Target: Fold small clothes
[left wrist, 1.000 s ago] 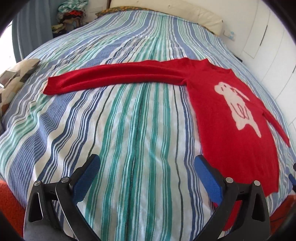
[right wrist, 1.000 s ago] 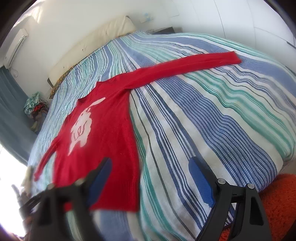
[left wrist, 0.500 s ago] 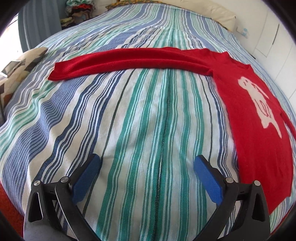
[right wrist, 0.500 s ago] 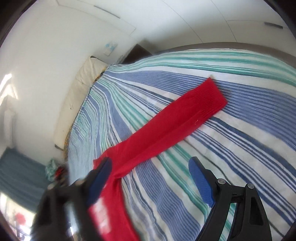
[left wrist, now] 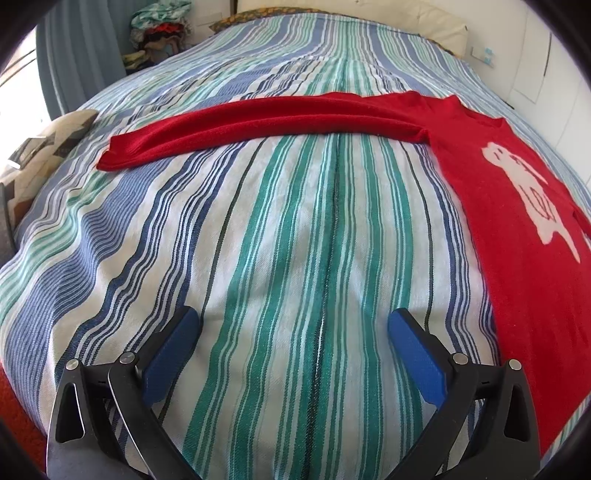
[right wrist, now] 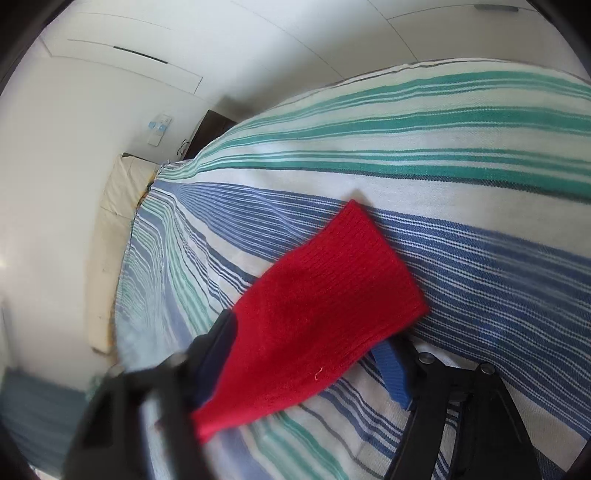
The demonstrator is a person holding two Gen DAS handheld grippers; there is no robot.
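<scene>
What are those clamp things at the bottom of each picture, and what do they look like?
They are two hand-held grippers. The left gripper has two black plastic arms with cut-out openings, round silver bolts at the joints, and flat bright blue pads on the inner faces of its fingers. The right gripper is built the same way: black frame, silver bolts, blue pads. No cables, markings, hands or sleeves show.

Striped bedspread (left wrist: 295, 229); cream pillow (left wrist: 424, 26) at headboard; clothes pile (left wrist: 159, 29) beyond.

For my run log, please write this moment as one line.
left gripper: open, over striped bedspread | right gripper: jaws closing around red sweater sleeve cuff
</scene>
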